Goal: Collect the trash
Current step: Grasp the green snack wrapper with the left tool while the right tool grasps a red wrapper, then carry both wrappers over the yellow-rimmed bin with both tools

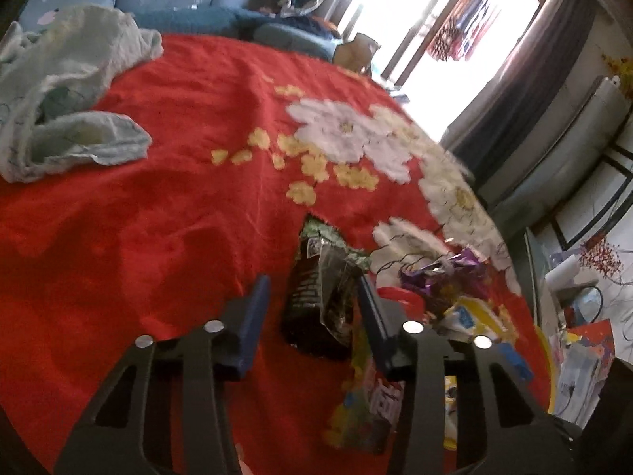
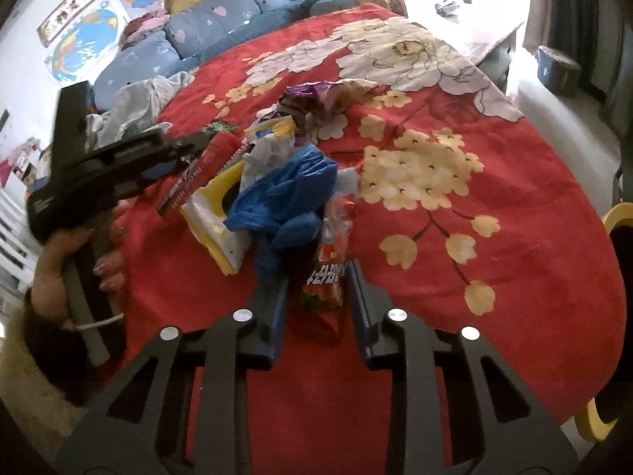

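Note:
In the left wrist view my left gripper (image 1: 312,285) is open, its blue-padded fingers on either side of a dark crumpled snack wrapper (image 1: 316,293) lying on the red flowered tablecloth (image 1: 158,217). To its right lies a heap of trash: a purple wrapper (image 1: 443,277) and a yellow packet (image 1: 474,316). In the right wrist view my right gripper (image 2: 316,277) is open around a red snack packet (image 2: 328,273). Beyond it lie a blue plastic glove (image 2: 289,202), a yellow-and-white bag (image 2: 221,213), a red packet (image 2: 205,166) and a purple wrapper (image 2: 312,95). The left gripper (image 2: 182,146) shows at left.
A pale green cloth (image 1: 59,91) lies bunched at the far left of the table. A blue sofa with cushions (image 2: 190,27) stands behind the table. A bright window (image 1: 455,12) with dark curtains is at the back right. A yellow chair edge (image 2: 617,217) shows at the right.

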The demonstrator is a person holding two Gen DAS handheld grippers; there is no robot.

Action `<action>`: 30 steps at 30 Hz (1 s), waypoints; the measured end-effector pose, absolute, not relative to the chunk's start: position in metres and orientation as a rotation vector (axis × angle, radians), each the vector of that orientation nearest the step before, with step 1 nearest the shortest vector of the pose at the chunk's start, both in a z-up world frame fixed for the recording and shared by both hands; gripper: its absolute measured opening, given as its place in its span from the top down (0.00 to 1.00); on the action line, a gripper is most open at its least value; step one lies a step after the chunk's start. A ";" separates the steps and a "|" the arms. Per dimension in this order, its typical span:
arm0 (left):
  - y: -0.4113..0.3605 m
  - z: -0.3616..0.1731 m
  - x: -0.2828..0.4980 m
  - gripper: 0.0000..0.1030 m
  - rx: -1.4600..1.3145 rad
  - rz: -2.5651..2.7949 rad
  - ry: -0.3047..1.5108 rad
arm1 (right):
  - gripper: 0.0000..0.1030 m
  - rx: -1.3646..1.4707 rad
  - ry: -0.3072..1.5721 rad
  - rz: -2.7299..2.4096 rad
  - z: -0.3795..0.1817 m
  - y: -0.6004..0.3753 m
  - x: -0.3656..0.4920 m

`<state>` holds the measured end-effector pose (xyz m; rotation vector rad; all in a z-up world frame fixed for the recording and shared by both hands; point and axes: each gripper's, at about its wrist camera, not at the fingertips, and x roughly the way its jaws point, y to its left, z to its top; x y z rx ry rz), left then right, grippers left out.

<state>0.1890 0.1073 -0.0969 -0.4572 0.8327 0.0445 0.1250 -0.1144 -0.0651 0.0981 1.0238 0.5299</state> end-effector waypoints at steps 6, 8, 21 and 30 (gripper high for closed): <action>0.105 -0.099 0.191 0.79 -0.451 0.034 0.826 | 0.94 0.103 1.019 0.525 -0.060 -0.125 0.123; 0.105 -0.096 0.187 0.80 -0.449 0.039 0.806 | 0.94 0.106 1.009 0.515 -0.058 -0.131 0.122; 0.086 -0.031 0.151 0.81 -0.395 0.001 0.628 | 0.94 0.135 0.916 0.449 -0.029 -0.165 0.125; 0.040 -0.012 0.143 0.81 -0.353 -0.119 0.612 | 0.94 0.128 0.870 0.431 -0.013 -0.179 0.125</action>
